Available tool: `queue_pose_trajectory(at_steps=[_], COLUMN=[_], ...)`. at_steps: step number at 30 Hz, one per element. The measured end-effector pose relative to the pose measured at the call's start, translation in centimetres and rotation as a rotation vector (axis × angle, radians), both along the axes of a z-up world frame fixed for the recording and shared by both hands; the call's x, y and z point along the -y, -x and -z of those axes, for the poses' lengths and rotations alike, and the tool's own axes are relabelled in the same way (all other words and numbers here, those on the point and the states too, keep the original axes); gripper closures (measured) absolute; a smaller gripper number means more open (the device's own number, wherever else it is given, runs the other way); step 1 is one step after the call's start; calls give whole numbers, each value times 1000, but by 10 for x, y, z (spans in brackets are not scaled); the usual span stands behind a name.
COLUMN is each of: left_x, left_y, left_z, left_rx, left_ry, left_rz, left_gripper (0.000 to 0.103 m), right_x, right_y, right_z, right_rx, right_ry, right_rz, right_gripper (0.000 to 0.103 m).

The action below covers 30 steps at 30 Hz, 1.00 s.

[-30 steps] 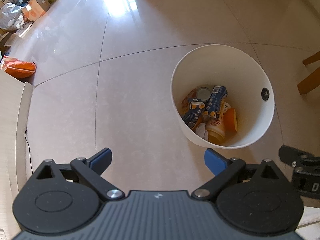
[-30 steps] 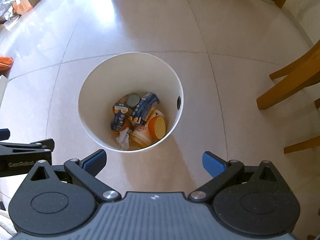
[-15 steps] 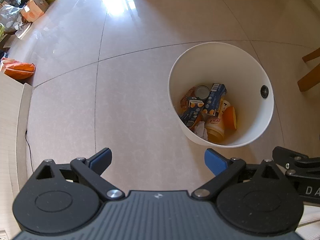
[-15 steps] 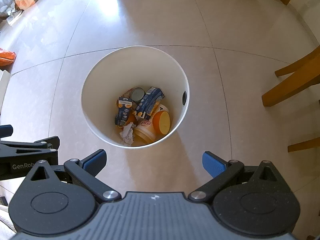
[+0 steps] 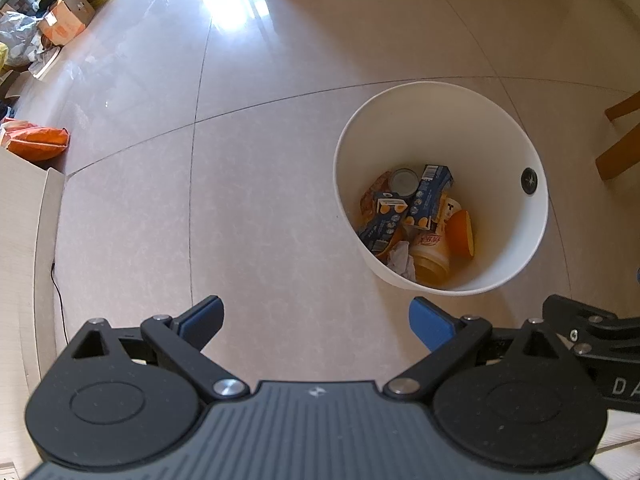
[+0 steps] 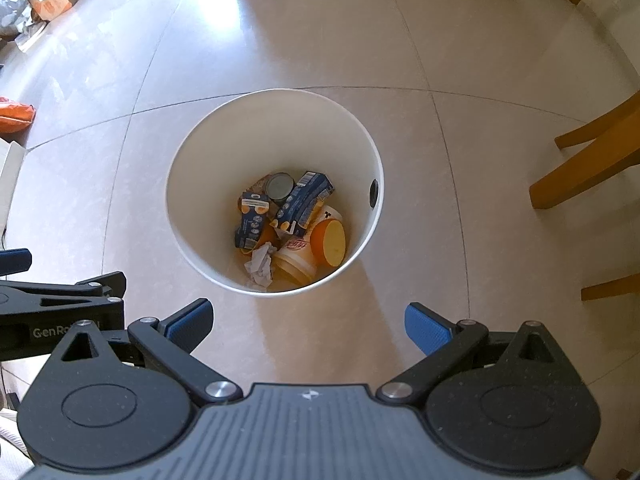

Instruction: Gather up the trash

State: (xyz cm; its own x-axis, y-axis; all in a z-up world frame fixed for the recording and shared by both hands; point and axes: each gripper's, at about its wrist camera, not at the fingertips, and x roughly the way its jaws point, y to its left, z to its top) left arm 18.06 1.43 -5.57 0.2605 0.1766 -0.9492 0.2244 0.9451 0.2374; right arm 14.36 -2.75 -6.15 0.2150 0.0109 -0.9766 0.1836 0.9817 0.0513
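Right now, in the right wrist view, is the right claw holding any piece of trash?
No: the right claw is open with nothing between its blue pads, and the trash lies inside the white bin below.

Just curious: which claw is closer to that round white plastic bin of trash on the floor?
Right, by a little. The right claw faces the round white plastic bin squarely; the left claw sits off to its left.

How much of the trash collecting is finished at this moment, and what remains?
Done: the white bin already holds cartons, a can, cups and a crumpled tissue. In hand: nothing; the left gripper and right gripper are both open and empty. Left: only an orange bag lies on the floor, possibly trash.
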Motion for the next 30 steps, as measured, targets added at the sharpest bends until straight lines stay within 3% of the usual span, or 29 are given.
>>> queue_pose_trajectory(at_steps=[30], left_x=[-4], left_y=[-2], left_z=[-7], left_rx=[-9], left_ry=[5], left_rz=[24], left_gripper=[4], right_x=[2], right_y=[-1], right_z=[4], right_rx=[-16], right_ry=[-24], right_rz=[1], right_gripper=[0])
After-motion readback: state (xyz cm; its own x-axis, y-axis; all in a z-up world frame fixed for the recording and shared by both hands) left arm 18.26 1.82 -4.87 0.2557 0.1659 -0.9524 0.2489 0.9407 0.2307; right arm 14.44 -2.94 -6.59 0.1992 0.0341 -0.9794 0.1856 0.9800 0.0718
